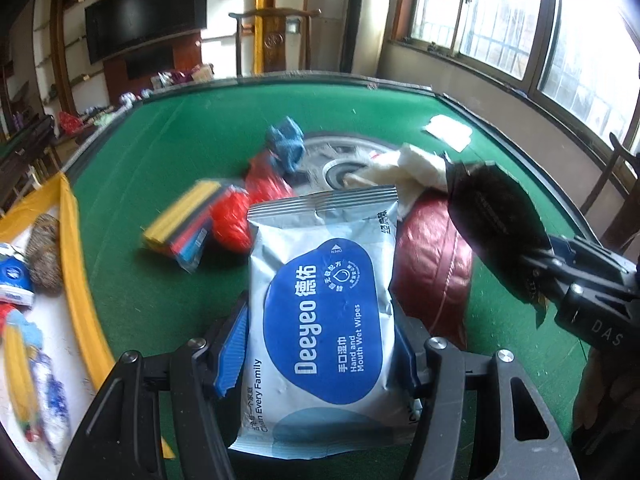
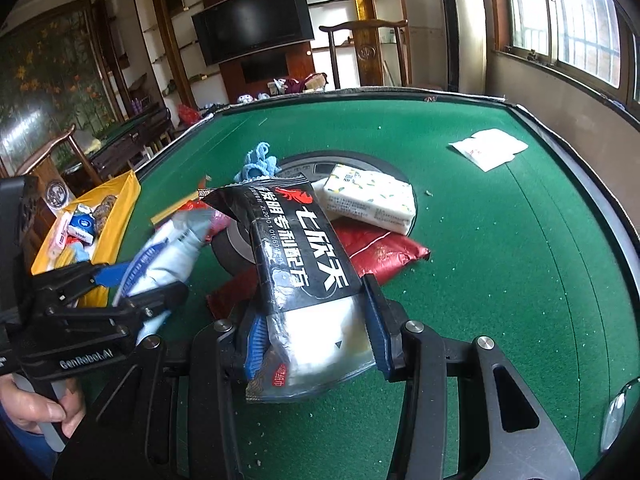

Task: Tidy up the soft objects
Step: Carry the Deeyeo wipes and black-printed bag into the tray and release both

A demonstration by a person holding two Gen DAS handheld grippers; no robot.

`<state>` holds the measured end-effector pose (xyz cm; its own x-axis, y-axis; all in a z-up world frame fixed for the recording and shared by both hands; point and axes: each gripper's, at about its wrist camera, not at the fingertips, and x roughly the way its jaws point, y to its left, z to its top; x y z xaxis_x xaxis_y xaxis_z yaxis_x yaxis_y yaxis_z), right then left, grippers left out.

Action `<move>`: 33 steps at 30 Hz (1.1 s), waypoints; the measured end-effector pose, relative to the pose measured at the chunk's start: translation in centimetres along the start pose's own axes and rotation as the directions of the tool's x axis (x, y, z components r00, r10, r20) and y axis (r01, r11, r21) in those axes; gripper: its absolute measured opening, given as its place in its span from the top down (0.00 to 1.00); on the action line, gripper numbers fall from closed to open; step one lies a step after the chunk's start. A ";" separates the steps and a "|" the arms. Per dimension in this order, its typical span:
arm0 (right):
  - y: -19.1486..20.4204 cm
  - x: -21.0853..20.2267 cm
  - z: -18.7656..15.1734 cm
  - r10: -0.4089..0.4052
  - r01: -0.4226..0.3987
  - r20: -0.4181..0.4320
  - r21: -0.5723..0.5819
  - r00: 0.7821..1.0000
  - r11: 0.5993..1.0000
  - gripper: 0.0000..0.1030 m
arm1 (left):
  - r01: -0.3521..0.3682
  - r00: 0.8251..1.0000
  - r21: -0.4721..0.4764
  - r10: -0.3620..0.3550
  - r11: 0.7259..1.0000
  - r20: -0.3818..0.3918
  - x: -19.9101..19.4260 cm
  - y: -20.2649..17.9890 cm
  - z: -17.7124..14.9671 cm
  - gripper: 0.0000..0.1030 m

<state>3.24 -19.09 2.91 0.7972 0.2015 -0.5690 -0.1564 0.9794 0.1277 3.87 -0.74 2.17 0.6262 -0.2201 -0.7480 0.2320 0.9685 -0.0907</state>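
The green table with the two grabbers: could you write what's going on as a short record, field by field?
Left gripper: shut on wet wipes pack
Right gripper: shut on black packet
Surface: green table
Loose on table: red pouch, tissue pack, blue cloth, white sachet
Bin: yellow box at table's left edge, several items already inside
Status: both packs lifted, not yet binned

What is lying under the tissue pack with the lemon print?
The tissue pack rests partly on the grey round centre plate of the table and partly on the dark red pouch. What else lies beneath it is covered.
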 end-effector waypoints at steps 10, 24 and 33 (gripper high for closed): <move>2.2 -0.5 0.0 0.036 -0.035 0.051 -0.029 0.998 0.999 0.59 | -0.047 0.991 -0.056 0.054 0.997 0.125 -3.9 2.2 1.4 0.40; 14.1 -0.9 0.6 0.191 -0.181 0.066 -0.134 0.979 0.974 0.58 | -0.123 0.964 -0.247 0.175 0.961 0.202 -8.9 9.9 -0.8 0.40; 23.4 0.4 0.2 0.271 -0.262 -0.002 -0.265 0.963 0.928 0.58 | -0.192 0.940 -0.449 0.295 0.873 0.171 -12.3 17.7 -4.2 0.40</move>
<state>-0.02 3.86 5.83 0.7238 0.4595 -0.5148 -0.5083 0.8596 0.0527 -2.84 19.58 7.02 0.7844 0.0584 -0.6175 -0.2521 0.9396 -0.2314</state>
